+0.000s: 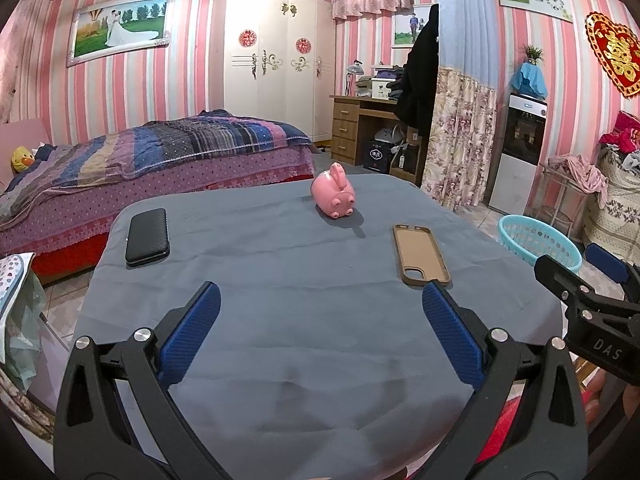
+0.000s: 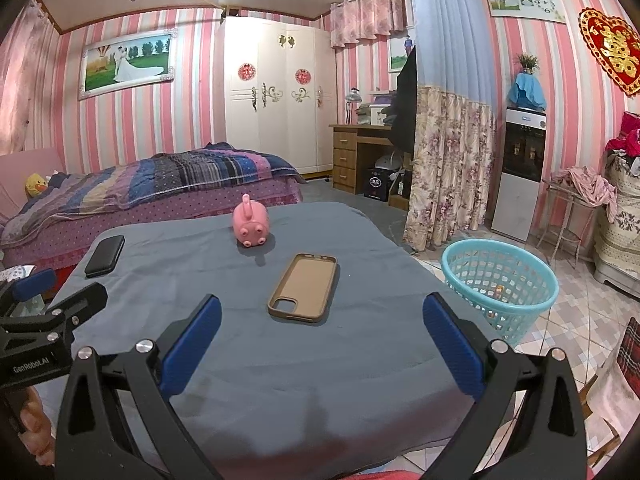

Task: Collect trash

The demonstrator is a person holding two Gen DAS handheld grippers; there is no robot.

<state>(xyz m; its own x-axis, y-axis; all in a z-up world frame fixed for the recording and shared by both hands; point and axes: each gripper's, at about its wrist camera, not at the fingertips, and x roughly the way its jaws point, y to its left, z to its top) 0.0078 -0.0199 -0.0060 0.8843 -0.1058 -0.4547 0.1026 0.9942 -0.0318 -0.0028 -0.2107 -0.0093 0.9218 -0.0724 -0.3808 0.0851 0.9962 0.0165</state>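
Left gripper (image 1: 321, 300) and right gripper (image 2: 322, 314) both spread wide, holding nothing, above grey tablecloth (image 2: 224, 352). Brown phone case (image 2: 304, 286), pink piggy bank (image 2: 251, 226), black wallet (image 2: 105, 256) on it; teal basket (image 2: 500, 284) on floor beside.

Each gripper (image 1: 320, 304) has 2 black plastic arms with ribbed blue pads (image 1: 192, 334). Silver screws (image 1: 142, 335) dot the joints. White lettering (image 2: 30, 368) marks the left gripper's side.

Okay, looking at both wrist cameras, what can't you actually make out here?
- Teal basket contents: right wrist view, small bits inside, too small to identify.
- Same basket, left wrist view: partly hidden behind the right gripper.
- Phone case near end: left wrist view, touches the fingertip outline.
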